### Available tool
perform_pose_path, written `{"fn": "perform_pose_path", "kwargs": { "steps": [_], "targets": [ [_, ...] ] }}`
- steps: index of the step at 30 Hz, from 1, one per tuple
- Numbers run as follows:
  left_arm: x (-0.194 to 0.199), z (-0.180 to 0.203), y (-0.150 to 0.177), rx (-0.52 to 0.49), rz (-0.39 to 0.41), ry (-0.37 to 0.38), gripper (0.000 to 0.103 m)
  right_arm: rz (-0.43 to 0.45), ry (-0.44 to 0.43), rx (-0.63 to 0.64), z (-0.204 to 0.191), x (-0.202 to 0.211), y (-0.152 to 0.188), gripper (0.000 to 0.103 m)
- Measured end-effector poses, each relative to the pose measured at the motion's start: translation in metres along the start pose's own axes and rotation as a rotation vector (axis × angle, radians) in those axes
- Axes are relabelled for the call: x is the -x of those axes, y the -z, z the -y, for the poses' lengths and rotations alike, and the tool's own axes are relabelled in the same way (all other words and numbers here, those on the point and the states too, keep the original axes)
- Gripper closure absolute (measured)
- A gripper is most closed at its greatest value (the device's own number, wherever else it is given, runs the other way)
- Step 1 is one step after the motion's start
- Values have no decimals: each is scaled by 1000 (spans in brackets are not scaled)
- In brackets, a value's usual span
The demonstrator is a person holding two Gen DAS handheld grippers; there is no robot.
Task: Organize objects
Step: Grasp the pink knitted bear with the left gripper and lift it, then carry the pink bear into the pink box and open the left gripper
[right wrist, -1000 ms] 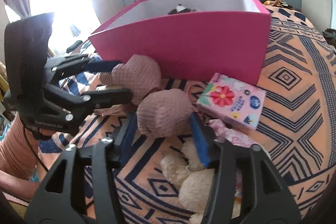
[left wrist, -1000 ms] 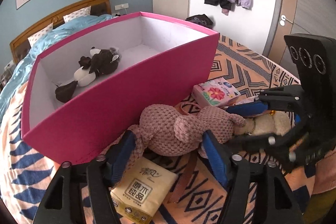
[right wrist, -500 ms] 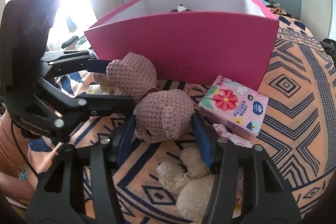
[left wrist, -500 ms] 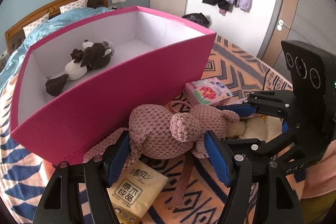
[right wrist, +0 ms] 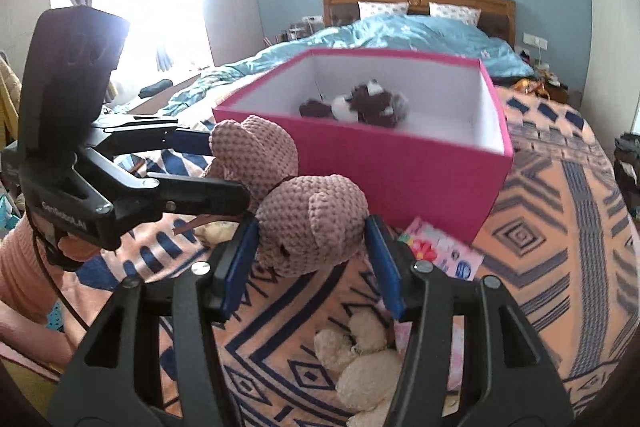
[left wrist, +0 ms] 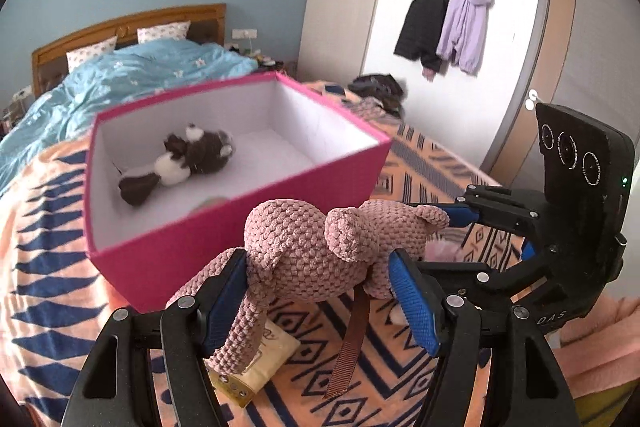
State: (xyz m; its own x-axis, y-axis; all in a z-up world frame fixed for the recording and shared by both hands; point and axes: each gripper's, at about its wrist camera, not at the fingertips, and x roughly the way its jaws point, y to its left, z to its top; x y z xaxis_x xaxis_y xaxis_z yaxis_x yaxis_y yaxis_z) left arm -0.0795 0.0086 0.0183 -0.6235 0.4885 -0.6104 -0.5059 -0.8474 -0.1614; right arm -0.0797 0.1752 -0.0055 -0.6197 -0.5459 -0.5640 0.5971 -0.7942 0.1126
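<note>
Gripping pink knitted toy (left wrist: 320,251), near box rim (left wrist: 240,199)

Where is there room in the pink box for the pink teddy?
The pink box has bare white floor right of the brown dog, toward the far corner. The blanket in front is crowded: tissue pack, cream toy.

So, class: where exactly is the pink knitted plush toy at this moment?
The pink knitted plush toy is held off the patterned blanket between the left gripper and the right gripper, just in front of the pink box.
</note>
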Motion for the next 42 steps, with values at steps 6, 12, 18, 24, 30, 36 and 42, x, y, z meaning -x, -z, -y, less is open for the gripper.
{"fn": "perform_pose_path", "kwargs": {
  "steps": [6, 12, 18, 24, 30, 36, 42],
  "targets": [
    [15, 1, -12, 15, 54, -11, 31, 55, -7, 45, -1, 13, -22, 46],
    [26, -3, -30, 26, 108, -29, 31, 109, -10, 84, 1, 19, -48, 46],
    [29, -10, -48, 26, 135, -68, 31, 152, -34, 93, 9, 17, -76, 46],
    [27, -26, -63, 52, 149, -100, 31, 183, -61, 102, 16, 9, -103, 46],
    [16, -43, -75, 70, 139, -148, 31, 207, -63, 121, 16, -3, -124, 46],
    [-3, -60, -84, 89, 112, -196, 32, 176, -54, 100, 26, -29, -136, 46],
    [-27, -81, -79, 138, 56, -218, 32, 113, -75, 53, 37, -64, -138, 47]
  ]
}}
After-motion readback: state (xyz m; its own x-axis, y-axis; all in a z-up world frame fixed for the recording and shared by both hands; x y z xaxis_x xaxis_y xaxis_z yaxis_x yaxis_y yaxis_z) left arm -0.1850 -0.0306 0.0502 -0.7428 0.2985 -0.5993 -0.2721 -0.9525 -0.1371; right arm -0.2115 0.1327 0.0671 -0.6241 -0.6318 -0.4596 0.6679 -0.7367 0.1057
